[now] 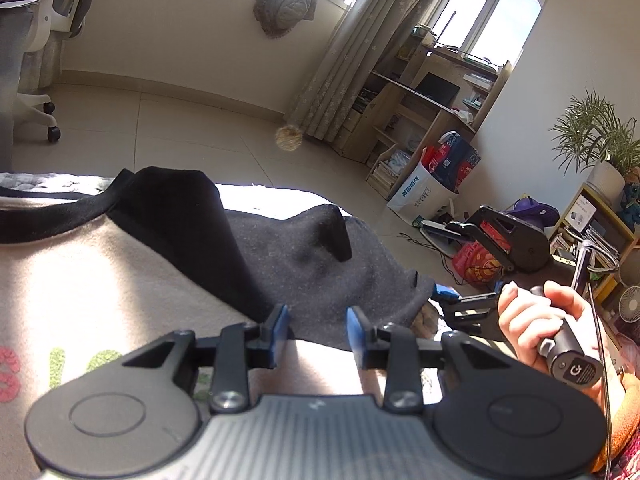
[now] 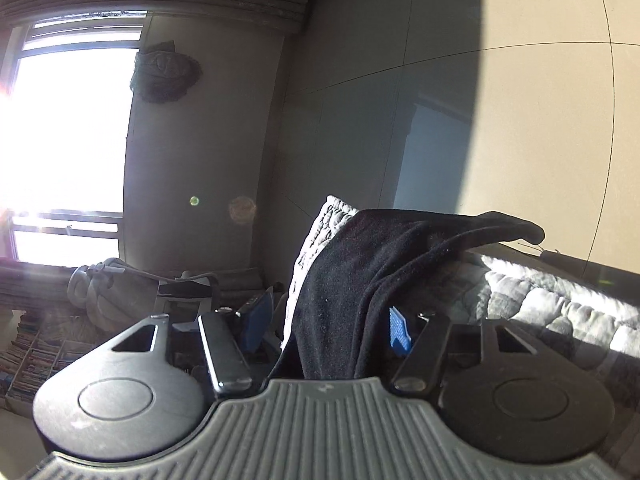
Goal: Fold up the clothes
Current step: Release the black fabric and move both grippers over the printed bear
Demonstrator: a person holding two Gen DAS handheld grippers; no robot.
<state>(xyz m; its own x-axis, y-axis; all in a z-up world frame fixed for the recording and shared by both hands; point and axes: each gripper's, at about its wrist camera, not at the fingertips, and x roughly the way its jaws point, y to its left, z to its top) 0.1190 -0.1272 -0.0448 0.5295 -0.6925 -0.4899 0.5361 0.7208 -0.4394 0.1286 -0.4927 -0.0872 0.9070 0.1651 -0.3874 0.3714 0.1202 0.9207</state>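
A pink sweatshirt (image 1: 100, 276) with a black collar and black sleeves lies flat below my left gripper. Its black sleeve (image 1: 304, 264) is folded across the body, just ahead of my left gripper (image 1: 318, 332), which is open and empty above the cloth. In the right wrist view the black sleeve (image 2: 360, 280) drapes between the blue pads of my right gripper (image 2: 332, 324), whose jaws stand wide apart. The right gripper also shows in the left wrist view (image 1: 468, 304), held by a hand at the sleeve's end.
A grey quilted blanket (image 2: 540, 296) covers the surface under the garment. Beyond its edge are tiled floor (image 1: 180, 120), an office chair (image 1: 44, 40), a wooden desk with shelves (image 1: 420, 112), bags, a potted plant (image 1: 596, 140) and a small fan (image 1: 632, 304).
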